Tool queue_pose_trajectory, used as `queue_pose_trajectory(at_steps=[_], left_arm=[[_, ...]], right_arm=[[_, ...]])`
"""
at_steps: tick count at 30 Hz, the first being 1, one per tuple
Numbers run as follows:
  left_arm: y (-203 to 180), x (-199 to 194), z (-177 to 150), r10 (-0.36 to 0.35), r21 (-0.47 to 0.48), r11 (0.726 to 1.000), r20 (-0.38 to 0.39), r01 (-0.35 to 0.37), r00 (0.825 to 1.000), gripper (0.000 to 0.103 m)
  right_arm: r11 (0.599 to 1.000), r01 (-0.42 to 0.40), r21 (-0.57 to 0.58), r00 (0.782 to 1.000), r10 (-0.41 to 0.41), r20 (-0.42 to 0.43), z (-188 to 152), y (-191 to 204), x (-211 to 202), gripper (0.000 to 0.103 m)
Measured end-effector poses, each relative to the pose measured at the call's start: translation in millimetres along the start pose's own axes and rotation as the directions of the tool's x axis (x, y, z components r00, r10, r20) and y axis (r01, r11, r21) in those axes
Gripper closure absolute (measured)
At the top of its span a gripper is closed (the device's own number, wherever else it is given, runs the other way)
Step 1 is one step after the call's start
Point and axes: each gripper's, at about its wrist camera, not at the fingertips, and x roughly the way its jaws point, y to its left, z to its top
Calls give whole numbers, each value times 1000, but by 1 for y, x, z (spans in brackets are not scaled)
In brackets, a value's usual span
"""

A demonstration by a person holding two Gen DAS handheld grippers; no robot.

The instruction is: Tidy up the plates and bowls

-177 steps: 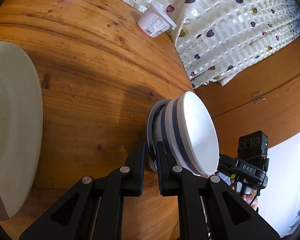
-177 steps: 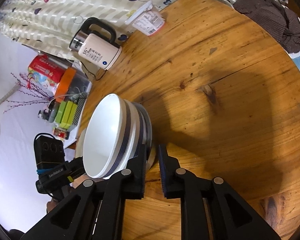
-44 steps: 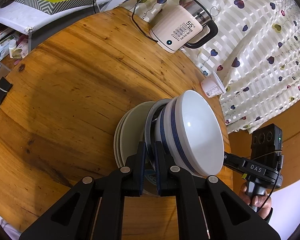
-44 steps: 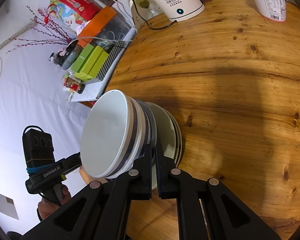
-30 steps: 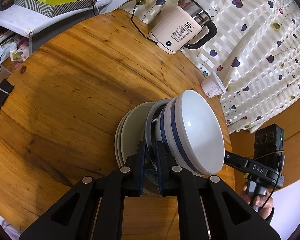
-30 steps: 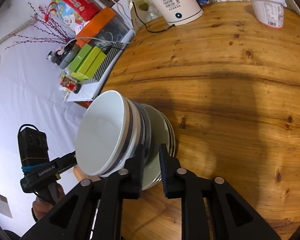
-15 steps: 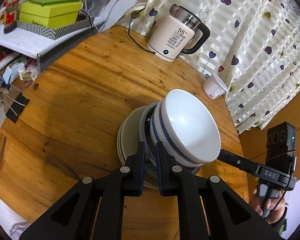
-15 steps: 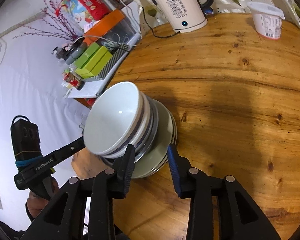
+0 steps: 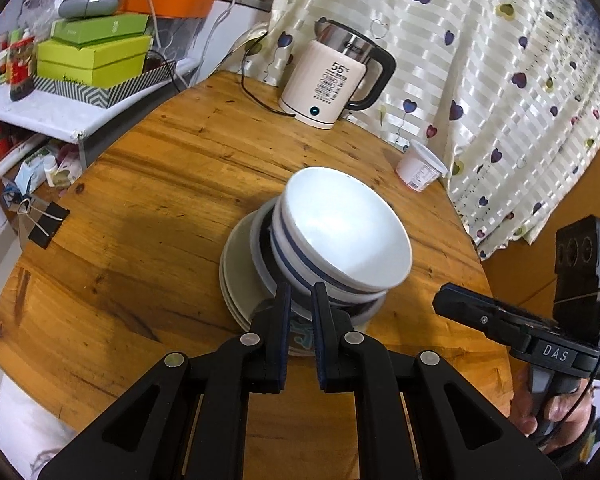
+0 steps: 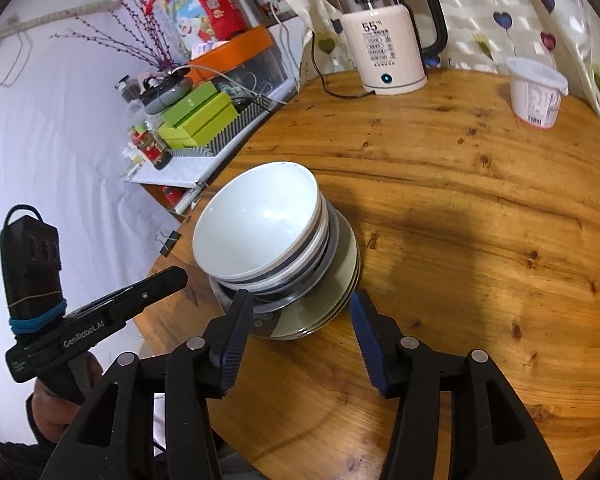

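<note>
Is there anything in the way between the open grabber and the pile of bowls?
No. Nothing visible sits between the right gripper and the stacked bowls; its opening jaws flank the plates beneath them.

Round wooden table point(image 9: 148, 200), warm orange grain with dark knots. Stack of plates point(image 9: 240, 276) sits directly on it near the front edge, nested bowls point(image 9: 340, 236) on top of the plates. White electric kettle point(image 9: 332, 84) stands at the far edge, its black cord point(image 9: 256, 96) trailing over the wood and off the rim. White plastic tub point(image 9: 420, 168) stands right of the kettle by the far-right edge, well apart from the stack. Heart-print curtain point(image 9: 500, 100) hangs against the far rim.
</note>
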Motion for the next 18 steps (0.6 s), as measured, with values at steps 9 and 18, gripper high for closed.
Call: queue_pose_trajectory(at_steps=[9,18], left_arm=[[-17,-5,-9,48,77,996,28,-50,998,93],[-29,4,-22,103,151,983,1,-102,995,93]], right_arm=[[992,86,-89,996,-83,39,-10,20,-7,46],[972,162,-170,986,-154,58,-23,35,-3,43]])
